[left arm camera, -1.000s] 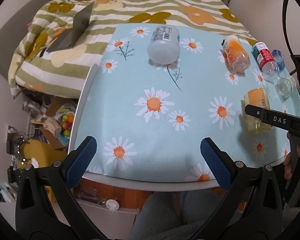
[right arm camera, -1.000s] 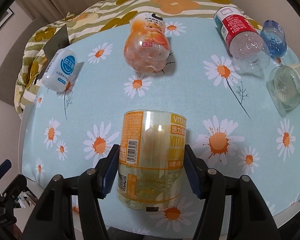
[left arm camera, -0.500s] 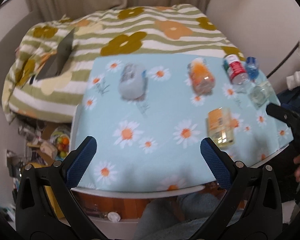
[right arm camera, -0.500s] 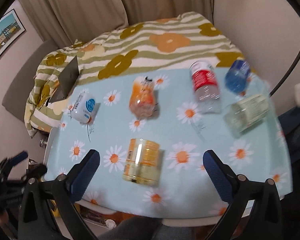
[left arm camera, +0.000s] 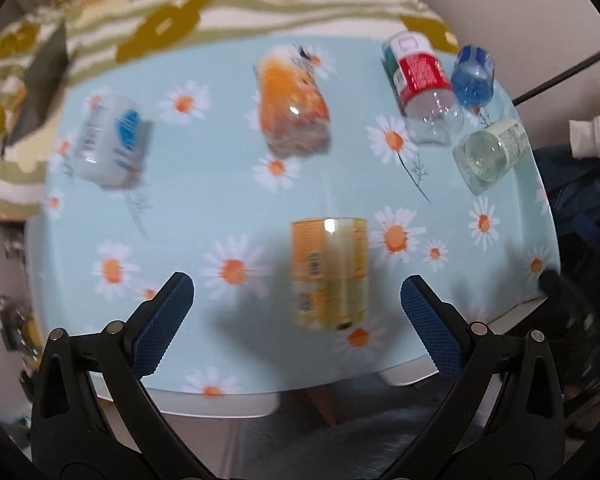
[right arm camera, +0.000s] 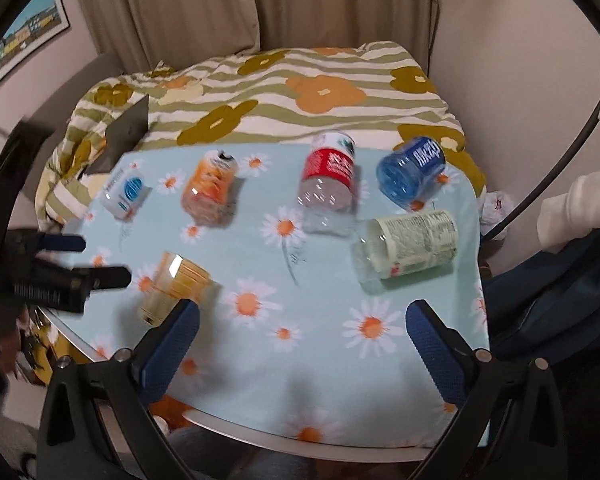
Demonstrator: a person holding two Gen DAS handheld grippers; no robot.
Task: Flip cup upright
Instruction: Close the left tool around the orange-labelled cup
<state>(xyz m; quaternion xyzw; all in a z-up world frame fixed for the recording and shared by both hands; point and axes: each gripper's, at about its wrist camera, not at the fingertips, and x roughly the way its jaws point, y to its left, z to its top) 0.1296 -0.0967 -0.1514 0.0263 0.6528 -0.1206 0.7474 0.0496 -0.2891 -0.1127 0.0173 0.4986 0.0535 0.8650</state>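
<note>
Six cut-bottle cups lie on their sides on the daisy-print tablecloth (right arm camera: 332, 288); none stands upright. The yellow cup (left arm camera: 329, 272) is nearest, lying between the spread fingers of the left gripper (left arm camera: 296, 320) without touching them; in the right wrist view it sits at 9 o'clock (right arm camera: 176, 286). Beyond it a row of four runs across the far edge: a white cup with a blue logo (right arm camera: 125, 192) at 10 o'clock, an orange cup (right arm camera: 210, 188), a red-labelled clear cup (right arm camera: 329, 190) at 12 o'clock and a blue cup (right arm camera: 412, 174) at 1 o'clock. A pale green-labelled cup (right arm camera: 408, 246) lies at 2 o'clock, near the table's right side. The right gripper (right arm camera: 302, 336) hangs above the near edge, fingers wide apart, gripping nothing. One flowered striped blanket (right arm camera: 300, 84) lies behind the table.
</note>
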